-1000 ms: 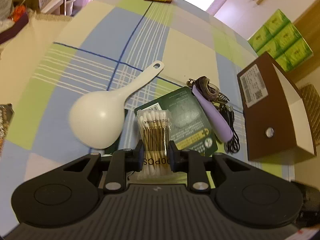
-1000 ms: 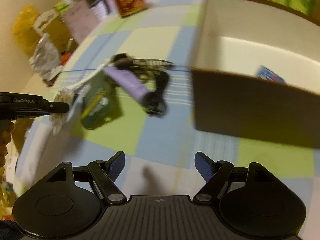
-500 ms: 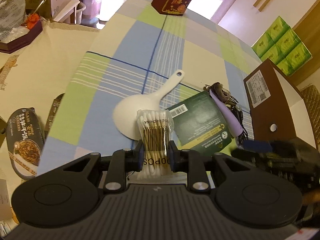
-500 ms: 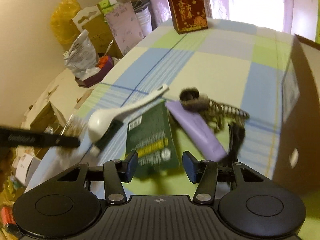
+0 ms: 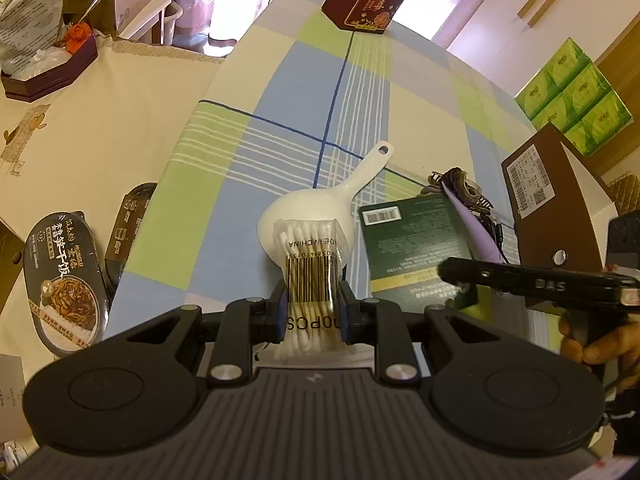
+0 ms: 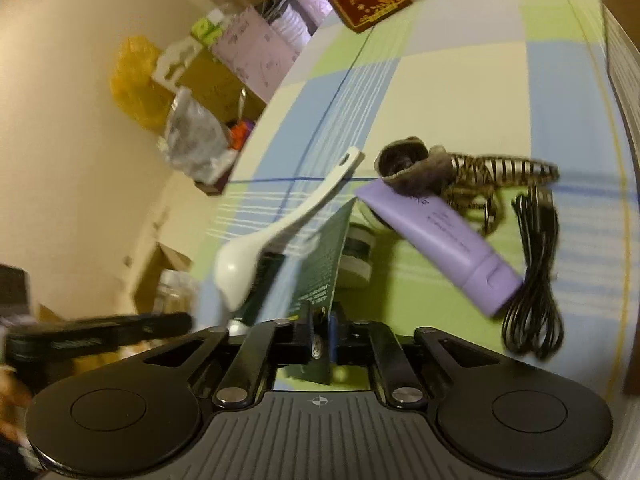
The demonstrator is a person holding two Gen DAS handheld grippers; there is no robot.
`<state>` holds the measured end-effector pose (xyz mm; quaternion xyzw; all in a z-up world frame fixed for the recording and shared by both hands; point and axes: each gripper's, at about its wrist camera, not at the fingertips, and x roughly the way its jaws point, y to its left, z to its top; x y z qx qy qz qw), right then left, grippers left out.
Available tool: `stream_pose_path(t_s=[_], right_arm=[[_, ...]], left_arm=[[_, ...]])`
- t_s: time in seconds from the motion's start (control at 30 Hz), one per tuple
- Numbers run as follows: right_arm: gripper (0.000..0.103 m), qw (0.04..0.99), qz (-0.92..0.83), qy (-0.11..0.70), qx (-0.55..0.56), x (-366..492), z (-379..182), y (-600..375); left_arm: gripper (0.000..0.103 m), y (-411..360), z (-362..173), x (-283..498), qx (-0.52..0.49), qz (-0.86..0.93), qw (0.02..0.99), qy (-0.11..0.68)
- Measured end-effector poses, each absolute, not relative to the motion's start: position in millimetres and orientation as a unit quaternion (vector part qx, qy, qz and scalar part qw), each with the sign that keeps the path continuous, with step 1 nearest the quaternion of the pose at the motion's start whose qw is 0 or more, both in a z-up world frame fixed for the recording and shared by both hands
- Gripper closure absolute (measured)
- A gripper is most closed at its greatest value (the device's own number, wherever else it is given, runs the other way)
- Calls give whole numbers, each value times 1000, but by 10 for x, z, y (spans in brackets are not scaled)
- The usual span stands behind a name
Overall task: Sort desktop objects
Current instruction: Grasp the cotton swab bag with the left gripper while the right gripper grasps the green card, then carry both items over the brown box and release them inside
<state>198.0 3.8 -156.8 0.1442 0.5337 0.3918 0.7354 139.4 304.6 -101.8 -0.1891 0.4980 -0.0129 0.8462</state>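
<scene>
The left gripper (image 5: 312, 312) is clamped on a cotton swab pack (image 5: 310, 276), held above the white spoon (image 5: 320, 208) on the checked tablecloth (image 5: 280, 120). The right gripper (image 6: 320, 340) is pinched on the near edge of the green packet (image 6: 320, 260), tilting it up. The purple tube (image 6: 444, 240), hair clip (image 6: 480, 176) and black cable (image 6: 532, 280) lie near the brown box (image 5: 560, 208) at the table's right edge.

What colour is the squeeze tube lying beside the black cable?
Pale purple plastic squeeze tube; clearest in the right wrist view.
</scene>
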Motion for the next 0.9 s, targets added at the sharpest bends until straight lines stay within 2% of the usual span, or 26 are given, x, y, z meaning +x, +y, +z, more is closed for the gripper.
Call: stream_pose_path(t_s=[0.47,0.9], right_arm=[[103,771,346,505,175,1513,-1010,-645],[103,801,312,465,210,1113,-645,-1397]], left_arm=[[83,2740,-949,1358,-166,-47,849,500],[83,1995,-672,1307,-127,-130,855,486]])
